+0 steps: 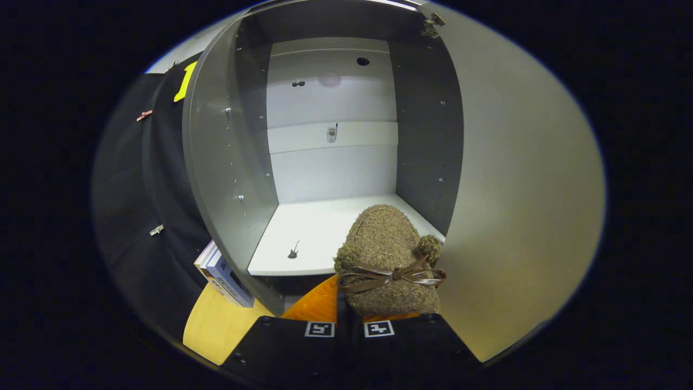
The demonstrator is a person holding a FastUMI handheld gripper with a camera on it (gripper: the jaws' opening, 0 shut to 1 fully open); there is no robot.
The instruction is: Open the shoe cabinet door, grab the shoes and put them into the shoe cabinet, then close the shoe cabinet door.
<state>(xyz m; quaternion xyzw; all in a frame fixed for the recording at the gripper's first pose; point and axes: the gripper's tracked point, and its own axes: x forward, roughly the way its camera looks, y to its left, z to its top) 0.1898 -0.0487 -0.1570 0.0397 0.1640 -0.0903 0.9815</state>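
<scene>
No text can be read; the print on the book [230, 279] beside the cabinet [227, 179] is too blurred.

A staged booth, not a lived-in home: black cloth [135, 206] hangs as the wall, pinned with small clips [156, 230]. Against it stands a grey cabinet [216, 179] with its door [520, 206] swung wide, its inside bare, with rows of shelf-pin holes down the side panels and a white floor. Through the open back a white panelled wall [333, 162] shows, with what may be a small fitting on it. The cabinet rests on a pale wooden surface [214, 325], with a few books [224, 276] beside it.
</scene>
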